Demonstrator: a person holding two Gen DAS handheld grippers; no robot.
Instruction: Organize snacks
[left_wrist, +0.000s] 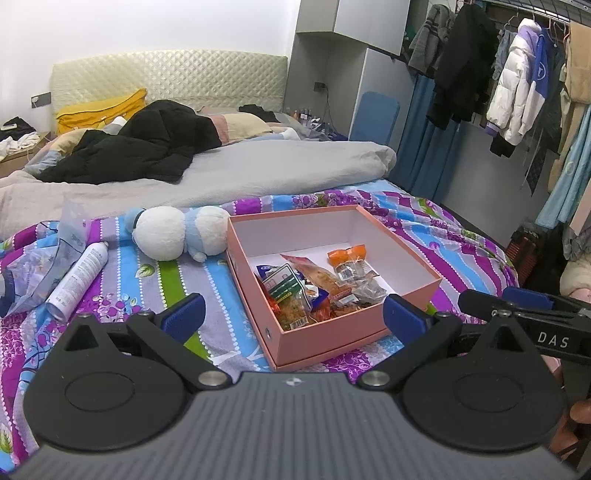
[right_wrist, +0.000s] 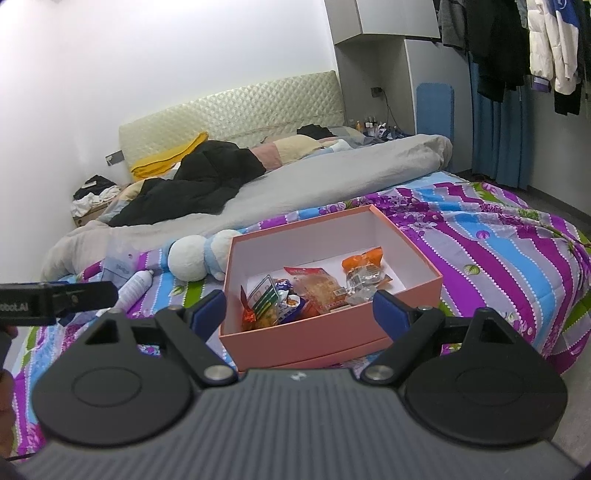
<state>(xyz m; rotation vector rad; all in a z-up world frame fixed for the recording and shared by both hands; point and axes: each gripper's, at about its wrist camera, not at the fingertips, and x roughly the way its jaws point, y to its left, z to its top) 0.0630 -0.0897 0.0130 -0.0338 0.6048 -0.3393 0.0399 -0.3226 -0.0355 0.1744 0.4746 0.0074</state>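
My left gripper (left_wrist: 293, 314) open, holding nothing; my right gripper (right_wrist: 299, 308) open, empty too. Snack packets (left_wrist: 314, 286) piled inside pink box (left_wrist: 317, 341) on bed (left_wrist: 122, 280), plush toy (left_wrist: 177, 234) beside box.

Box (left_wrist: 321, 341): pink card, matt outside, smooth white lining. Snack packets (left_wrist: 314, 286): glossy plastic film, crinkled, partly clear. Bedsheet (left_wrist: 147, 280): printed cloth, matt, creased. Soft toy (left_wrist: 173, 232): fuzzy plush, white and pale blue. Spray can (left_wrist: 77, 282): smooth white surface with a slight sheen. Left tool (left_wrist: 293, 314): matt black plastic arms, blue ribbed pads, bright metal pivot pins, ribbed grey body. Right tool (right_wrist: 299, 308): same finish. Headboard (left_wrist: 166, 79): quilted, faintly shiny covering
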